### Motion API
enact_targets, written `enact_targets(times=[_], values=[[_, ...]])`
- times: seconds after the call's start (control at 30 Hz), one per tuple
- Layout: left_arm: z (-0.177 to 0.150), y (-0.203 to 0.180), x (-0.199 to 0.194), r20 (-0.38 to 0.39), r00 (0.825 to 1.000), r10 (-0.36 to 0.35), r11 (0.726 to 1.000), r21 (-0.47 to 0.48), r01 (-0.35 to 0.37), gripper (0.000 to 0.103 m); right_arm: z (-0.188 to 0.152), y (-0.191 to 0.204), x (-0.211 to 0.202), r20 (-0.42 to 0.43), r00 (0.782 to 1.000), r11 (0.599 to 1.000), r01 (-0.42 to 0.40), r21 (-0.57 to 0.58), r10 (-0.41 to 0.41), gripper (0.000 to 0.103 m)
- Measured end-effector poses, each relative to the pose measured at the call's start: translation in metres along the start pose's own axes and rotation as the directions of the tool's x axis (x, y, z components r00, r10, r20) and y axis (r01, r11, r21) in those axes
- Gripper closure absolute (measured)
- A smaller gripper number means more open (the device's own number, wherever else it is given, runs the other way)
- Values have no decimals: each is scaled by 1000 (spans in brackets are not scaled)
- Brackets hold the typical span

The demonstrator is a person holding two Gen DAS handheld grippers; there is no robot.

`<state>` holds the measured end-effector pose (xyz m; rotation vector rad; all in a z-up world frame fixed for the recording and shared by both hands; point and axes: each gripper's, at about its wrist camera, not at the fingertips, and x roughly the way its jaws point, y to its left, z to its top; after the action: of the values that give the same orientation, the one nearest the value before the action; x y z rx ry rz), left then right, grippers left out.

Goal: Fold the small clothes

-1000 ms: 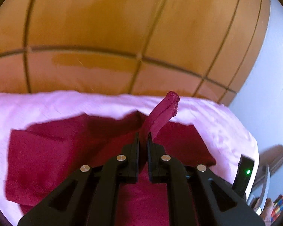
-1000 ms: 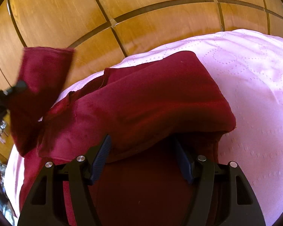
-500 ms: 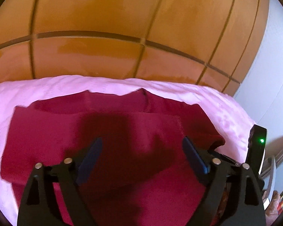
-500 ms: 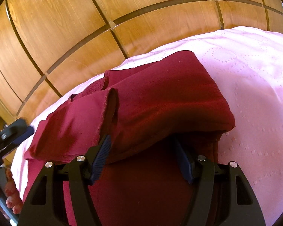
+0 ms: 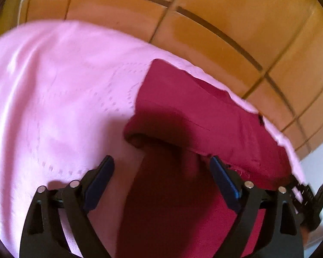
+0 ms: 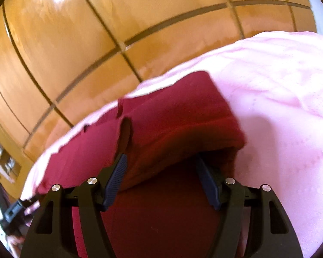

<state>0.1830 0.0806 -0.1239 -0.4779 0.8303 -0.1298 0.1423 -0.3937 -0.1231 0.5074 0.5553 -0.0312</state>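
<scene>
While both tools hung low over the bed, the left hand-held gripper (image 5: 161, 185) stood with its jaws spread wide and nothing between them, its blue-padded fingers (image 5: 99, 182) straddling the near left edge of the dark red, soft knit garment (image 5: 196, 116). The right hand-held gripper (image 6: 161, 178) was likewise wide apart and empty, its ribbed pads (image 6: 116, 178) poised either side of a thick folded-over lip of the same cloth, which overhung the space between the fingers without being pinched.

The garment lay partly folded on the pale pink quilted bedspread (image 5: 53, 107), with one flap doubled over the body so that a rounded roll showed along its near edge. In the right wrist view a raw seam edge stood up slightly at the left of that flap. Behind the bed rose a glossy orange-brown wooden panelled wall (image 6: 75, 43) with dark grooves.

The cloth looked light, limp and thick-napped, so it would likely drape and sag rather than keep a shape, and layers would cling to one another instead of sliding. It seemed in no way fragile. The best hold would probably be at the corners of the near hem, one in each tool, pinching all layers together so the folded flap did not spill open when lifted. A grasp in the middle would likely just bunch it.
</scene>
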Motion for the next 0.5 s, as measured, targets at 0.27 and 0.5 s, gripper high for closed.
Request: enact_targets(times=[0.27,0.5], values=[[22,-20,9,17,999,37,998,48,-38,16,13,40,4,-68,996,995,-62,-81,57,38],[32,-6,29,-9,997,79,997,-4,-79,19,19,70,53,-224,974,991,-57,-120,29,73]])
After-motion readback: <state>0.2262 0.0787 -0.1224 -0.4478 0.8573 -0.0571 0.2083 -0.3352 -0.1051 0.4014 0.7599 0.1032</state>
